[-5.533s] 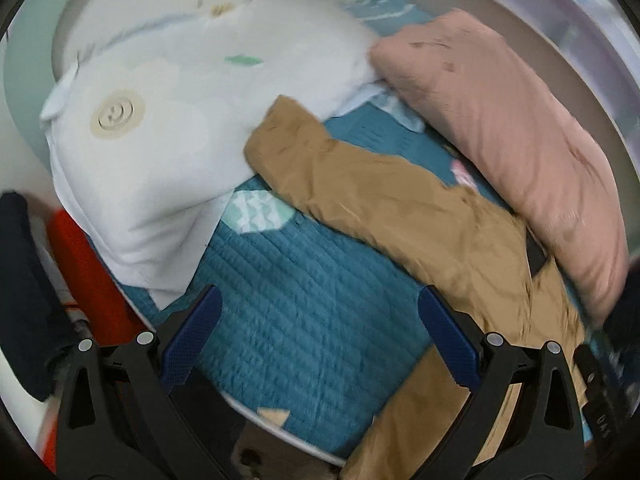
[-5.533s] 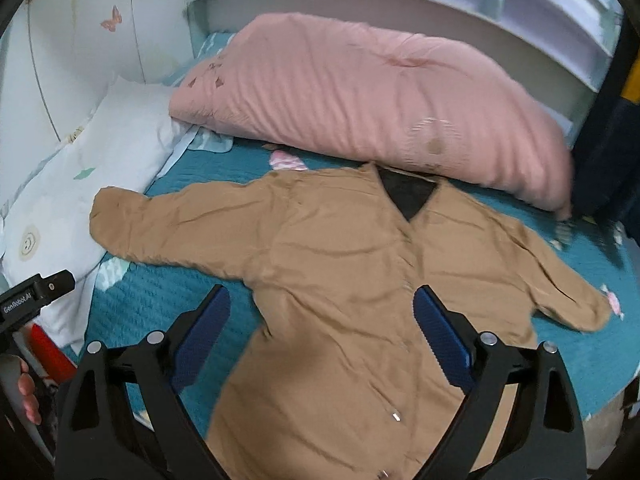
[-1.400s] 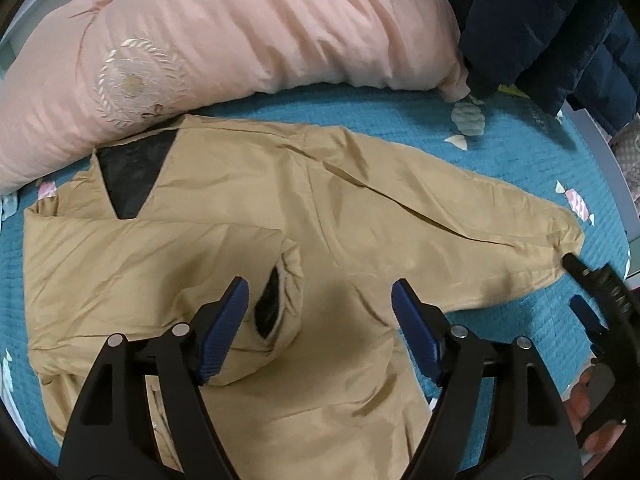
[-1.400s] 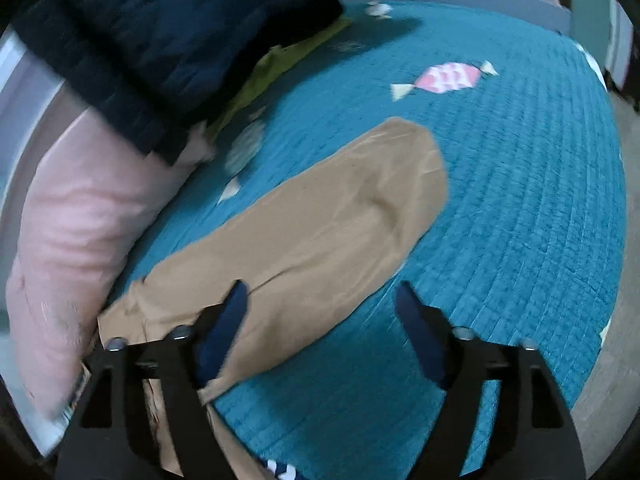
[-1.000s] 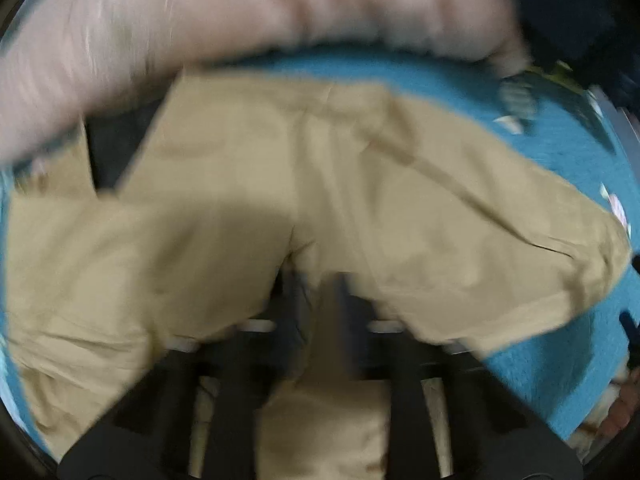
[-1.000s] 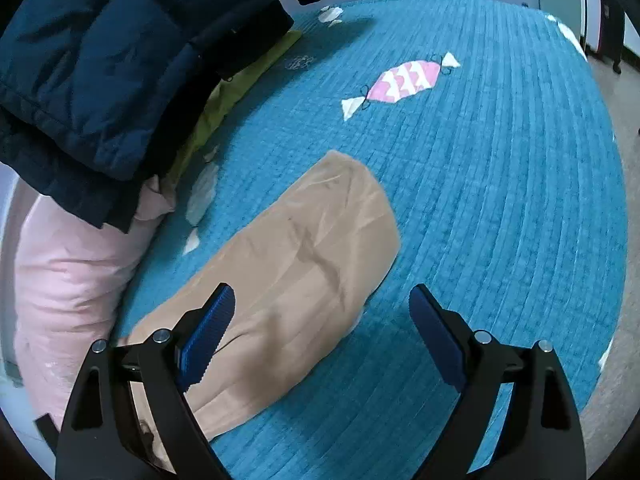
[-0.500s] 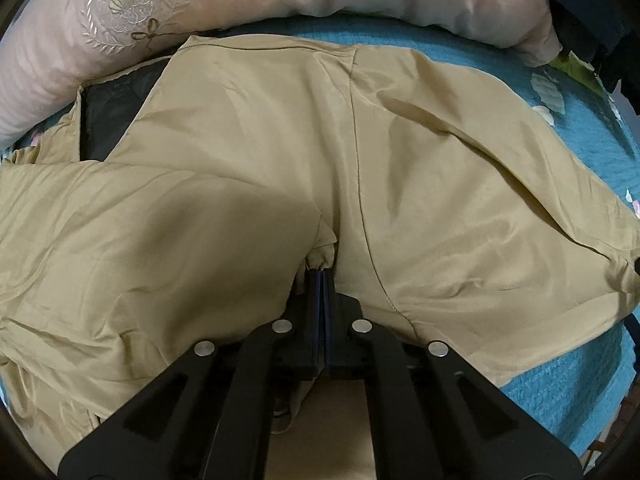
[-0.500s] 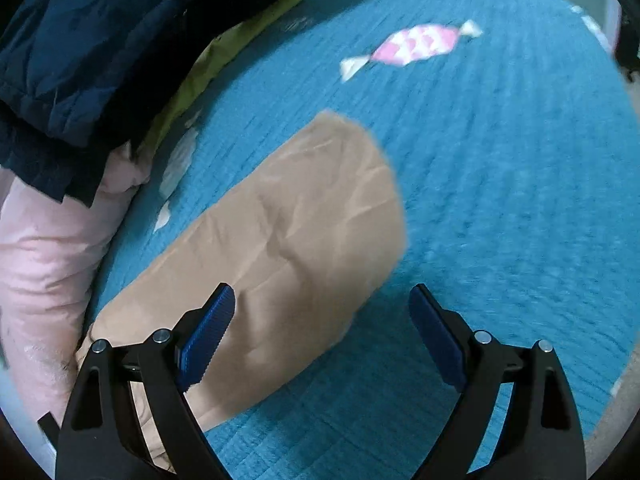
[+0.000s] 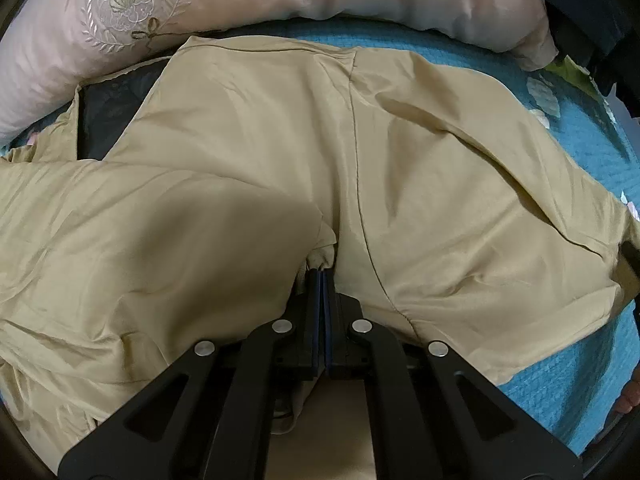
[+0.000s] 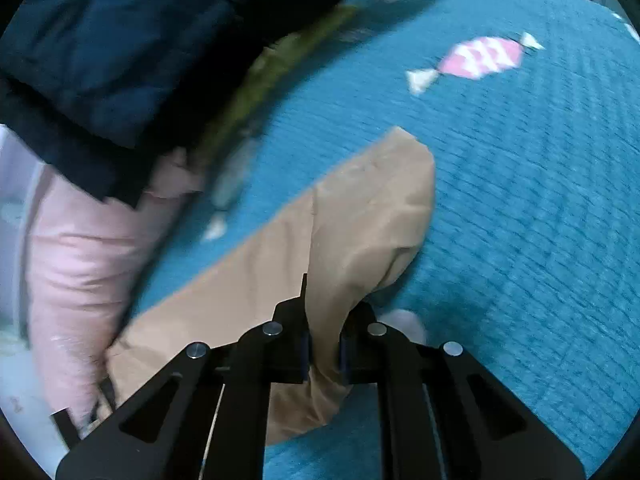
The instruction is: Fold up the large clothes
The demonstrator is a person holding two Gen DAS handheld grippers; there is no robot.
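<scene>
My left claw (image 9: 322, 280) is clamped on the tan jacket (image 9: 260, 168) spread on the bed (image 10: 520, 200), and my right claw (image 10: 323, 344) is closing on its sleeve (image 10: 360, 208).

Bed clutter, non-task.
Pink embroidered pillow (image 9: 240, 12) far ahead of tool; teal quilt (image 10: 540, 200) underneath, candy print (image 10: 480, 58) ahead-right; navy puffer jacket (image 10: 100, 48) upper left.

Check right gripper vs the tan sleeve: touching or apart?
Touching. In the right wrist view the right gripper is closing with the tan sleeve bunched between its pads; fabric fills the gap on both sides.
</scene>
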